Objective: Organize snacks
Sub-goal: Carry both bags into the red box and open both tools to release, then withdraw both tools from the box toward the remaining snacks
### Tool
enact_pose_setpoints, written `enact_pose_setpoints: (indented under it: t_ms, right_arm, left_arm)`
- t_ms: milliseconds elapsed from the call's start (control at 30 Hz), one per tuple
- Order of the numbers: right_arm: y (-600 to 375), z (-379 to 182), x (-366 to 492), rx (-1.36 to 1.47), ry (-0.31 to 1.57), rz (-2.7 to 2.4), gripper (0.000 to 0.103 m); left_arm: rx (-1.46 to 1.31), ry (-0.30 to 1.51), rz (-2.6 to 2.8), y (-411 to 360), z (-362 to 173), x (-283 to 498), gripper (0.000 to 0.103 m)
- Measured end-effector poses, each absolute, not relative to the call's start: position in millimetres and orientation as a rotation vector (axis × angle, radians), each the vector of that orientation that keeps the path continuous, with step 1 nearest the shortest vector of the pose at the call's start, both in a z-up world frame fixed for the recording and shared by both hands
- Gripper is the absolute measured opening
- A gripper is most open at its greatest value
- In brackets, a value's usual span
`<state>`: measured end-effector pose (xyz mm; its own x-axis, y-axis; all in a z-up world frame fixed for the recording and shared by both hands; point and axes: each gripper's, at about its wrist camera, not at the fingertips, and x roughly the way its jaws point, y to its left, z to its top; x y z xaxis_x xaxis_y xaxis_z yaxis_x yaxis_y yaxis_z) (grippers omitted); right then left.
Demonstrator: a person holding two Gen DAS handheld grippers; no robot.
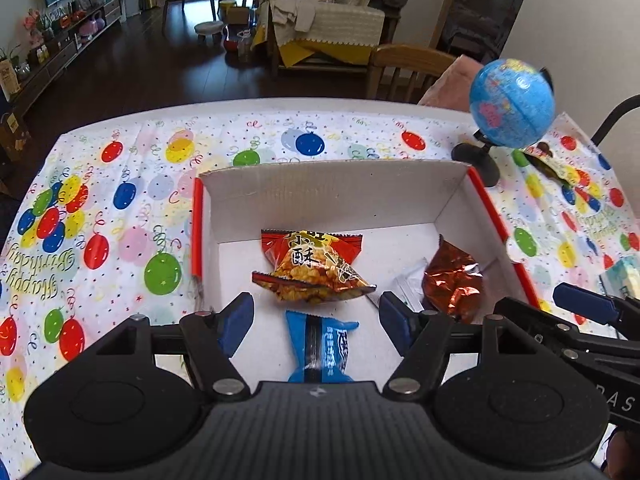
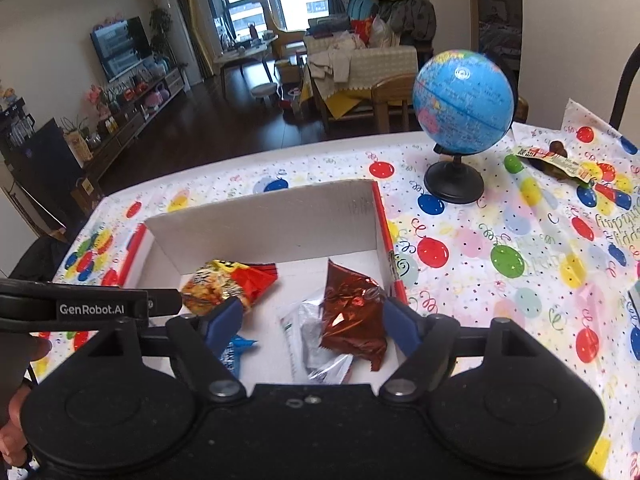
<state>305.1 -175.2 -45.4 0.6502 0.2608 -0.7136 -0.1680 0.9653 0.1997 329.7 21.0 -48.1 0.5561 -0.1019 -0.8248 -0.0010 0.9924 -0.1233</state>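
Tongs (image 2: 312,322) over half-hidden silver packet (image 2: 308,332)

Blue globe (image 2: 463,101) on black stand, upright on tabletop (image 2: 320,151) near far right corner. Tabletop covered by white balloon-print birthday cloth (image 2: 520,240). Wooden chair (image 1: 404,68) just behind far edge. Background: dark wood floor (image 1: 160,68), TV (image 2: 122,46) on left wall over a low cabinet (image 1: 60,52) with clutter, sofa (image 2: 360,60) piled with clothes, small round stool (image 1: 209,29).
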Motion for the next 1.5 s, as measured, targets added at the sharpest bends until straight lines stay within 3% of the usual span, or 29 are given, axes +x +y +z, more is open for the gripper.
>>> enact_pose_setpoints:
  t_ms: [367, 600, 733, 867, 1033, 1100, 1500]
  right_arm:
    - [-166.9, -17.8, 244.6, 0.131, 0.748, 0.250, 0.083]
    - [-164.1, -5.0, 203.8, 0.147, 0.701, 0.262, 0.087]
    - [-163.2, -1.9, 181.4, 0.160, 0.686, 0.267, 0.087]
    - [-161.2, -1.1, 157.5, 0.166, 0.676, 0.274, 0.090]
    - [-155.5, -10.1, 132.5, 0.152, 0.687, 0.257, 0.091]
    - [-154.5, -15.6, 122.9, 0.161, 0.687, 0.245, 0.099]
    - [-142.7, -65.5, 78.1, 0.121, 0.741, 0.199, 0.099]
  left_arm:
    - [-0.131, 0.904, -0.109, 38.4, -15.2, 266.2, 0.072]
    - [-0.155, 0.859, -0.134, 51.2, 1.0, 222.6, 0.077]
    - [-0.169, 0.836, -0.166, 57.1, 7.7, 197.6, 0.086]
    - [-0.179, 0.817, -0.191, 64.0, 9.8, 173.0, 0.087]
    - [-0.216, 0.812, -0.190, 76.6, 3.0, 149.0, 0.102]
    - [-0.222, 0.816, -0.183, 81.4, -2.6, 140.9, 0.102]
    - [-0.208, 0.934, -0.126, 101.2, -58.7, 108.0, 0.102]
